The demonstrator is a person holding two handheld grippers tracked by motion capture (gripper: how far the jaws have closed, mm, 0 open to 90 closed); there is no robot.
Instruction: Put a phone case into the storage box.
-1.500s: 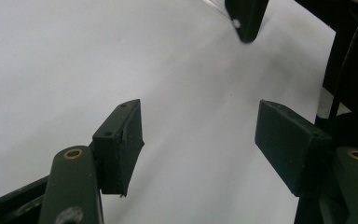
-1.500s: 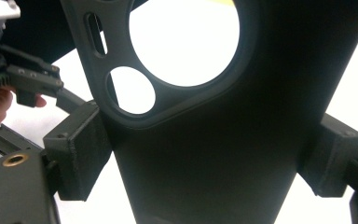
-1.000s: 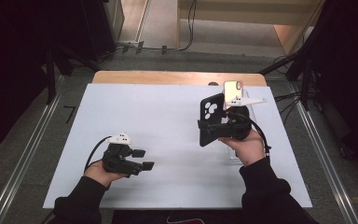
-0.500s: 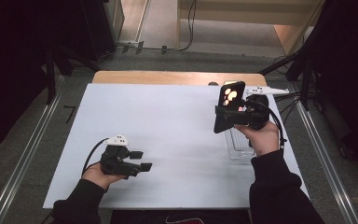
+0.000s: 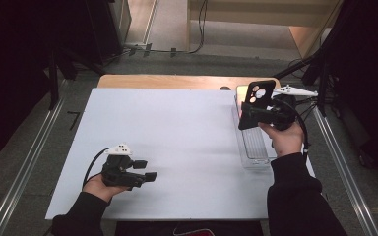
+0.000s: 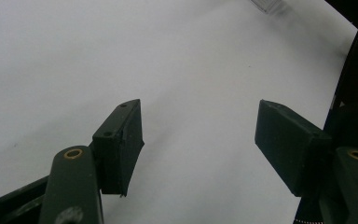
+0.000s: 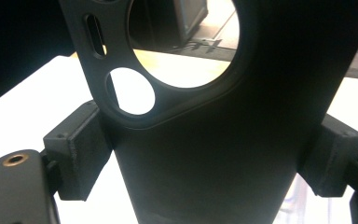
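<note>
A black phone case (image 5: 252,103) with round camera cut-outs stands upright above the table's right side, and my right gripper (image 5: 248,117) is shut on it. In the right gripper view the case (image 7: 223,140) stands between the two pads (image 7: 77,154), each pressing on one of its edges. Under that hand lies a clear plastic tray (image 5: 253,147). My left gripper (image 5: 145,169) rests low near the front left of the white mat (image 5: 177,132). Its jaws are open, and in the left gripper view only bare mat (image 6: 121,56) shows between them.
A strip of the wooden tabletop (image 5: 177,81) shows beyond the mat's far edge. Metal rails (image 5: 29,162) run along both sides of the table. A white three-cornered plate (image 5: 295,91) and cables lie at the far right corner.
My right hand has carried the phone case to the right and a little farther away, from over the mat to above the clear tray. The left hand has stayed put.
</note>
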